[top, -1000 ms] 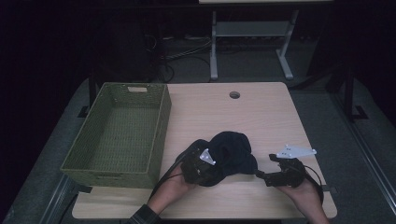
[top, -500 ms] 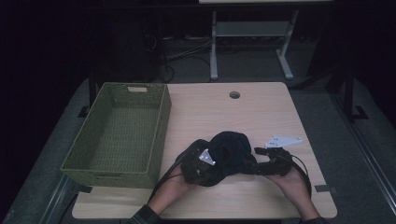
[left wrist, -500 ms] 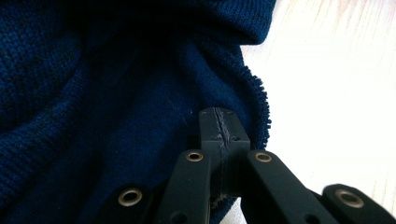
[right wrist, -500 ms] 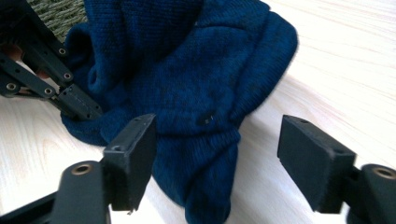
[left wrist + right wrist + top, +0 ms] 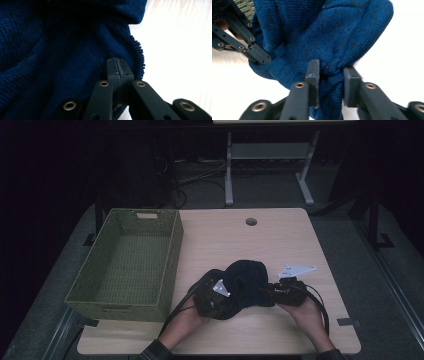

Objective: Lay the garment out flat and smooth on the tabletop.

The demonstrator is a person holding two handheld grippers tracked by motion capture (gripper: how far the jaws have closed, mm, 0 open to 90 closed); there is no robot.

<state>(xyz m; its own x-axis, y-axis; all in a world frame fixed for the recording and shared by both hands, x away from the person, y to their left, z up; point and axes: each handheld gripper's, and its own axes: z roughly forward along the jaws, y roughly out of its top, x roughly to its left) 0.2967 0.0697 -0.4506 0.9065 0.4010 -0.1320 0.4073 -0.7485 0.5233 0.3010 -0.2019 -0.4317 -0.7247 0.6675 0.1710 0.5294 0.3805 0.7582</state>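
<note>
The high view looks down on the desk (image 5: 280, 245); both gripper views sit close against the same blue knit cloth (image 5: 324, 37).

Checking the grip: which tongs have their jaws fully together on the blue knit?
The left tongs: jaws meet on the blue knit's edge. The right tongs, just closing, pinch a bunched fold with a gap left.

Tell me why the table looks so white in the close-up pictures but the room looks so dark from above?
High view: dim, the floor nearly black, the table plain tan. Left gripper view: the table glares white while the blue knit sits in shadow. Right gripper view: same white glare, the knit sharp, the near jaws slightly soft.
</note>
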